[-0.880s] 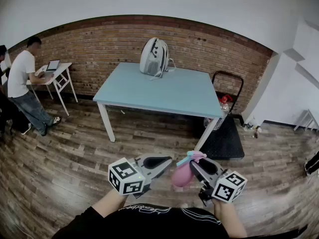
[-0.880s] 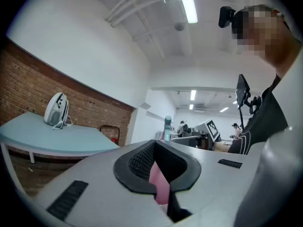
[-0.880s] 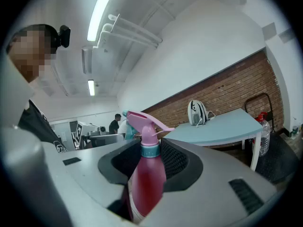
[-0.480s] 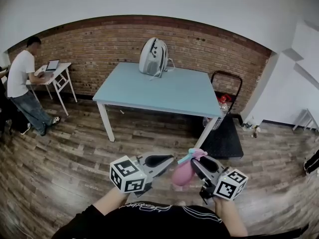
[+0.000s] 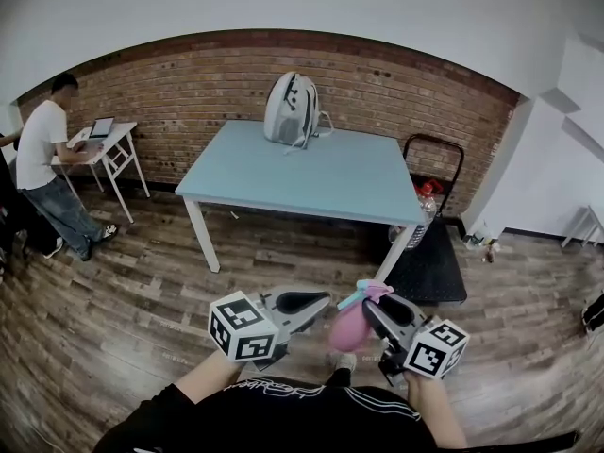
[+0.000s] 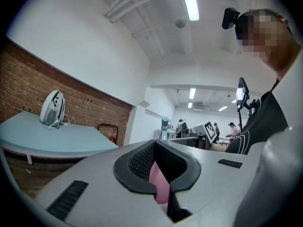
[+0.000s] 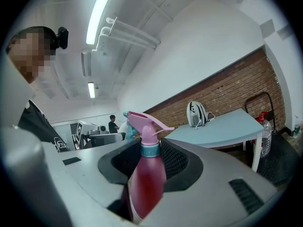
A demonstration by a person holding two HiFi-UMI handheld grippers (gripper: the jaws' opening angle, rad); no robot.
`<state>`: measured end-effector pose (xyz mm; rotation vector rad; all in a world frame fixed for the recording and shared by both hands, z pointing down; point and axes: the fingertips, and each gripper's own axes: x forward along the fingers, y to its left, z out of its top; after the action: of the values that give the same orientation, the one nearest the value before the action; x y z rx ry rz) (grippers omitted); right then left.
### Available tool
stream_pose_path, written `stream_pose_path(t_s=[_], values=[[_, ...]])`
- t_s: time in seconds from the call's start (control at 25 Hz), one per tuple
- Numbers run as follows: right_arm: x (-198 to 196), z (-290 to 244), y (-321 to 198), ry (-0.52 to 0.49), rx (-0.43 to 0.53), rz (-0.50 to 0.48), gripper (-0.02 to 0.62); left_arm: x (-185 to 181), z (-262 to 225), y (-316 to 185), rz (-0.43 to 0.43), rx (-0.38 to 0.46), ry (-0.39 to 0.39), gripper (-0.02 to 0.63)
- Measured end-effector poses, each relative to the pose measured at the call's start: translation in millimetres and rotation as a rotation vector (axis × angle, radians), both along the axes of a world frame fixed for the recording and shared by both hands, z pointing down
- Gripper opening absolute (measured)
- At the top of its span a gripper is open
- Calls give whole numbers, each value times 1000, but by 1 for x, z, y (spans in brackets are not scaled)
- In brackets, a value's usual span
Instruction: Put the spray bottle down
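Plainly the task is at its very start: the spray bottle (image 5: 348, 325) has not been set down. It stands upright between the jaws of the right gripper (image 5: 374, 308), which are clamped on its pink body, with the trigger head clear above them. The left gripper (image 5: 315, 303) hangs just beside it on the left, jaws together and grasping nothing. Both forearms reach out from the body and both grippers point level toward the blue table (image 5: 311, 177), which lies well ahead of them across bare floor. By my reading everything is left to do — carrying the bottle to a surface, lowering it, and letting go.
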<state>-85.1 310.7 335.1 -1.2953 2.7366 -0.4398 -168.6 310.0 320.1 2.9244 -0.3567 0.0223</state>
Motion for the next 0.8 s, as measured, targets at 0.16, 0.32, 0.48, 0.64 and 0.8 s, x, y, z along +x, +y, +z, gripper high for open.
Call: stream_pose_path(t_s=[0.16, 0.32, 0.48, 0.64, 0.8], values=[[21, 10, -31, -5, 8, 6, 130, 18, 7, -30, -6, 2, -8, 8], [49, 25, -83, -15, 2, -4, 130, 43, 23, -78, -25, -12, -23, 6], [86, 39, -155, -42, -41, -21, 130, 76, 39, -150, -55, -61, -33, 8], [130, 55, -240, -51, -100, -42, 130, 119, 57, -238, -85, -126, -29, 8], [175, 63, -328, -33, -122, -64, 130, 166, 70, -330, -112, -156, -30, 8]])
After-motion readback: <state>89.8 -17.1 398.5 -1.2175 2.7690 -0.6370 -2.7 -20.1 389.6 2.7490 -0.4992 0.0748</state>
